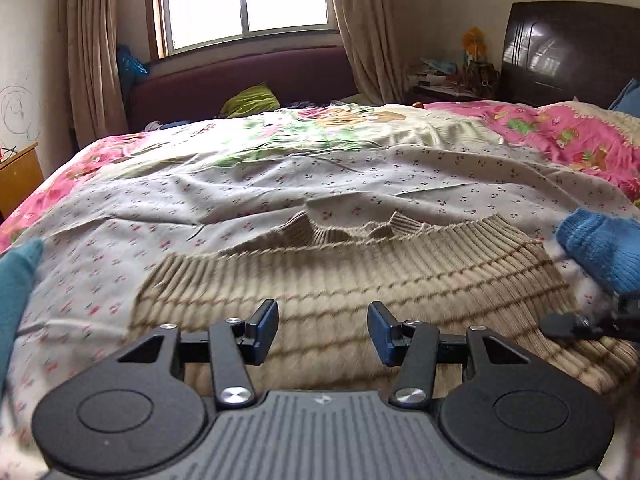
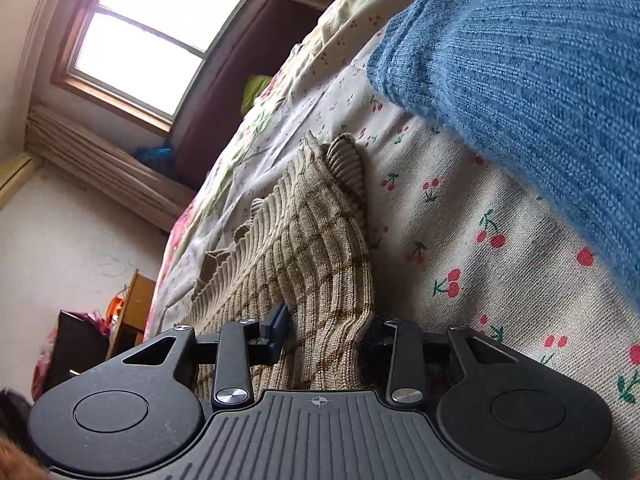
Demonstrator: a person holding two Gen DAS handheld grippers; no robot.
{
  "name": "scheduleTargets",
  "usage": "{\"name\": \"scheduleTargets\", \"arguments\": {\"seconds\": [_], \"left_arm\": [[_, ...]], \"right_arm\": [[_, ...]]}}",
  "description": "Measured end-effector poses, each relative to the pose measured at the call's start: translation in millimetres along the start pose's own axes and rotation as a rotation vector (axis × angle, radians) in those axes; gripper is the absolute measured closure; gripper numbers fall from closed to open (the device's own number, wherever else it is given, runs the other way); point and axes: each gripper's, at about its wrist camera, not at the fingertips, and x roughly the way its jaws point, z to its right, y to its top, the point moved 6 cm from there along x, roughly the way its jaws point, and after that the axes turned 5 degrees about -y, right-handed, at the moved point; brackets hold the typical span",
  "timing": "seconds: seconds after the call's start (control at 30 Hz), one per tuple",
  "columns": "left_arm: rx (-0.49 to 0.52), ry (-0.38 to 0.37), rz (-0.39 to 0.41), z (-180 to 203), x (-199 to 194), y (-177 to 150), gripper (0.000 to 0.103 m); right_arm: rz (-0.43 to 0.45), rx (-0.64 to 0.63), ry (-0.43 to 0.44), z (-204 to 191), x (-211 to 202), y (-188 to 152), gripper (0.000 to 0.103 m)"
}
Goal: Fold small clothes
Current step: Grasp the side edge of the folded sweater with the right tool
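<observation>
While the beige ribbed sweater [image 1: 344, 280] lies spread flat on the cherry-print sheet [image 1: 248, 200] over the bed, collar end toward the window [image 1: 248, 0], the left gripper [image 1: 323, 330] hangs just above its near part with both blue-padded jaws spread wide, nothing between them. Right gripper [image 2: 326, 334] is rolled on its side at the sweater's right edge, jaws apart with a raised fold of the knit [image 2: 320, 264] sitting between them; one finger [image 2: 278, 330] sits against the top of the fabric, the other is hidden behind the fold (can't tell if it's actually pinching). From the left wrist view the right tool [image 1: 576, 326] shows as a dark blurred piece touching the sweater's right side. A blue knit garment [image 2: 540, 92] lies on the sheet just beside the sweater's right edge, apart from it by a strip of sheet. A teal fabric piece [image 1: 16, 280] sits at the far left edge of the left wrist view. A pink floral quilt [image 1: 560, 132] covers the head end near the dark headboard [image 1: 568, 52].
</observation>
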Motion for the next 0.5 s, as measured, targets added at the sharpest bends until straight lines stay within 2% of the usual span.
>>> {"name": "scheduleTargets", "arguments": {"seconds": [0.13,0.2,0.5], "left_arm": [[-0.024,0.065,0.005,-1.4,26.0,-2.3,0.043],[-0.044,0.054,0.007,-1.5,33.6,-5.3,0.043],[0.006,0.032,-0.004,3.8,38.9,-12.3,0.043]], "right_arm": [[-0.002,-0.011,-0.007,-1.0,3.1,-1.0,0.074],[-0.002,-0.009,-0.008,-0.2,4.3,-1.0,0.075],[-0.009,0.003,0.000,3.6,6.1,1.3,0.076]]}}
